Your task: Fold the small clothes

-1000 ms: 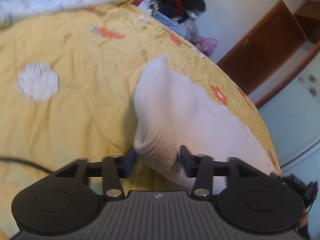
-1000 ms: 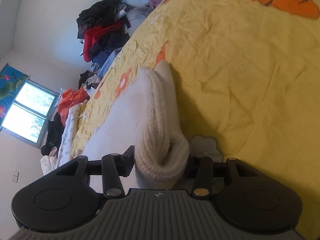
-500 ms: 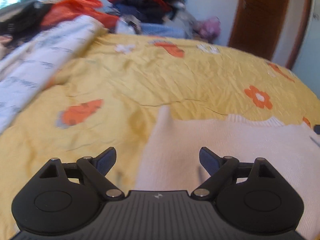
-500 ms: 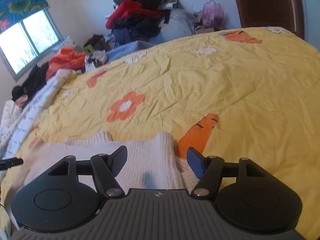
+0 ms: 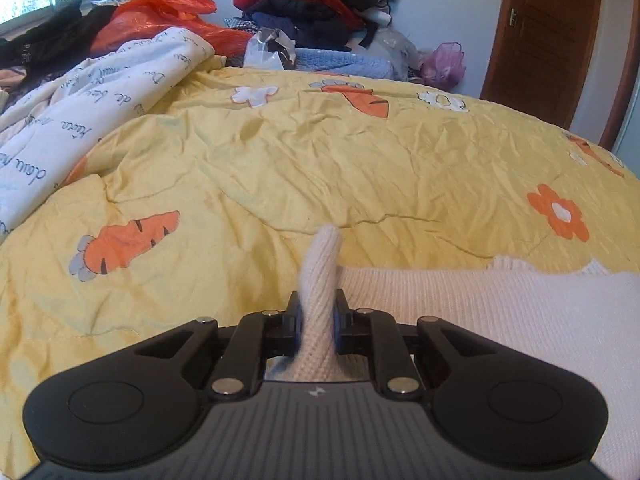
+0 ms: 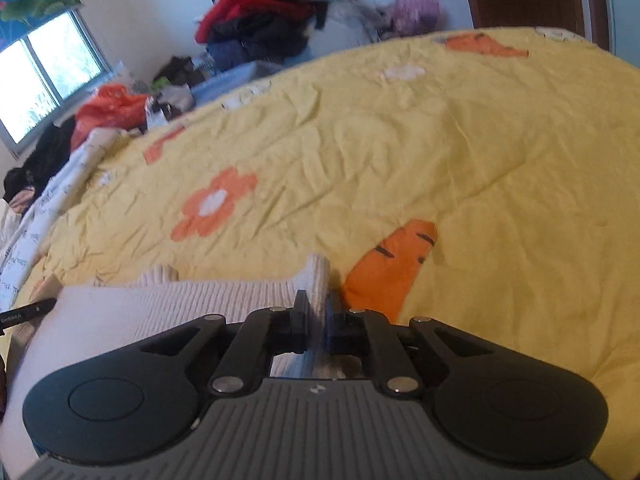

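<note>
A cream ribbed knit garment [image 5: 480,304] lies flat on the yellow quilt [image 5: 320,168]. In the left wrist view my left gripper [image 5: 317,312] is shut on the garment's left corner, and a pinched ridge of knit stands up between the pads. In the right wrist view the same garment [image 6: 180,300] spreads to the left, and my right gripper [image 6: 317,314] is shut on its right corner beside a printed carrot [image 6: 394,264]. The tip of the left gripper [image 6: 28,312] shows at the far left edge there.
The quilt carries orange carrots and flowers [image 5: 558,214]. A white lettered blanket [image 5: 80,112] lies along the left side. Piled clothes [image 5: 312,4] and an orange bag [image 5: 160,16] sit beyond the far edge, with a wooden door [image 5: 548,36] at the right.
Both grippers let go of the rolled knit, swung round level over the flat garment with jaws wide, then shut on its two near corners.
</note>
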### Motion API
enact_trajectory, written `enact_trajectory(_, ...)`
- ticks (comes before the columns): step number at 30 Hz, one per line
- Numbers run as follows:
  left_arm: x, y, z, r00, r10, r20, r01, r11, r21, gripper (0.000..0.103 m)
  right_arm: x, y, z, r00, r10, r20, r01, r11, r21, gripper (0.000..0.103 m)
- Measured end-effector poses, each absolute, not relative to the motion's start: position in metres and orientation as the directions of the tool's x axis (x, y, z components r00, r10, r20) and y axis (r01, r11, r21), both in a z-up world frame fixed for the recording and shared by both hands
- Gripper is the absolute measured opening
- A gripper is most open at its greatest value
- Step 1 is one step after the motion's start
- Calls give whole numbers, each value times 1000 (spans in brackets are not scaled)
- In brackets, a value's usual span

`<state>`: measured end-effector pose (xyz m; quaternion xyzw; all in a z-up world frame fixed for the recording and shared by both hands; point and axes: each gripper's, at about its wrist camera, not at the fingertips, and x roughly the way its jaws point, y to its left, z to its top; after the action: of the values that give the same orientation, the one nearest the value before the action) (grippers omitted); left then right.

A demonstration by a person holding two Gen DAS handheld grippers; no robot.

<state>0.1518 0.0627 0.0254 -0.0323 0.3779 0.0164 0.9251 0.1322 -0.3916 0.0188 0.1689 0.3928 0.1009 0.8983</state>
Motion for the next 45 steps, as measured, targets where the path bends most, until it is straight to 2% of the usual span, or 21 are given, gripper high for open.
enact_trajectory(1,151,61,26,715,16,-699,-49,998,-27,16,130,-391,18,681,311,-663,-36,918,394,11)
enact_trajectory(2,150,59,27,715,25,-698,-45,999,-10,19,129,-392,17,686,303,-661,-27,919,394,19)
enact_trajectory(3,149,57,30,717,40,-696,-46,999,10,23,129,-391,16,684,288,-670,-13,923,384,21)
enact_trajectory(5,143,53,41,721,91,-687,-73,996,56,41,125,-391,21,692,276,-667,-5,926,378,43)
enact_trajectory(7,129,47,58,755,134,-641,-105,991,83,44,113,-391,37,733,228,-640,17,936,353,42)
enact_trajectory(8,121,42,67,784,123,-608,-97,992,75,50,105,-390,46,767,214,-605,19,935,355,42)
enact_trajectory(9,116,36,74,806,96,-584,-76,995,59,57,97,-389,56,794,213,-569,14,930,368,41)
enact_trajectory(10,115,29,78,819,71,-569,-54,997,48,72,92,-383,62,810,221,-543,4,924,382,42)
enact_trajectory(11,116,20,77,823,53,-566,-30,998,49,77,90,-373,68,814,243,-528,-24,922,386,47)
enact_trajectory(13,129,-3,67,806,38,-590,22,995,93,77,94,-347,69,797,267,-541,-86,938,335,57)
enact_trajectory(16,151,-16,37,739,72,-669,28,990,139,77,111,-310,54,758,201,-621,-101,976,193,59)
enact_trajectory(18,154,-7,22,735,41,-677,21,996,84,80,121,-305,31,712,131,-690,-68,991,118,61)
enact_trajectory(19,155,1,20,724,24,-689,8,999,42,86,119,-305,24,725,116,-679,-68,993,97,62)
enact_trajectory(21,160,14,16,714,-18,-700,-6,999,-32,93,118,-310,25,727,127,-675,-54,990,128,62)
enact_trajectory(23,161,16,14,714,-24,-700,-10,999,-45,95,117,-306,23,727,119,-677,-60,992,110,65)
enact_trajectory(28,161,15,14,713,-20,-701,-9,999,-38,95,116,-303,21,730,109,-675,-57,993,99,66)
enact_trajectory(32,138,12,36,735,20,-678,-40,999,-14,94,117,-304,21,730,113,-674,-54,993,108,66)
enact_trajectory(36,95,1,57,759,-97,-644,57,995,-82,94,118,-306,22,729,117,-674,-53,992,114,66)
enact_trajectory(40,89,-7,35,699,-99,-709,90,995,-50,94,118,-306,23,731,113,-673,-52,993,111,66)
enact_trajectory(43,85,-4,18,742,-94,-664,105,994,-24,103,117,-307,22,733,119,-670,-51,991,120,66)
enact_trajectory(45,85,-6,14,752,-81,-654,94,995,-15,103,116,-307,22,735,124,-667,-50,990,128,67)
